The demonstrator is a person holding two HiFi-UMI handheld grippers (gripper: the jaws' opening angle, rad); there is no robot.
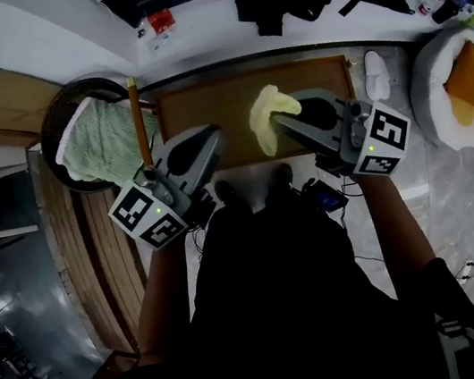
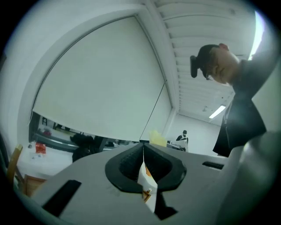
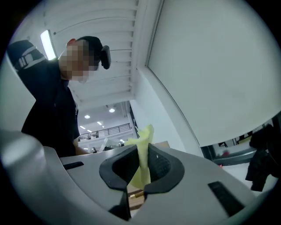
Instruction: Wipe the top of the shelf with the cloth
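A: Head view: left gripper (image 1: pixel 208 139), fingers (image 2: pixel 125 165) together and empty, sits just short of the shelf (image 1: pixel 203 99); right gripper (image 1: pixel 287 122) is clamped on the cloth (image 1: pixel 266 117) over its front part.

B: Lower it flat, I'd say, then sweep edge to edge.

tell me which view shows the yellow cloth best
The head view: most of the cloth hangs from the right gripper over the brown shelf top. The right gripper view shows only a strip pinched between its jaws; the left gripper view catches a small yellow scrap beyond its tips.
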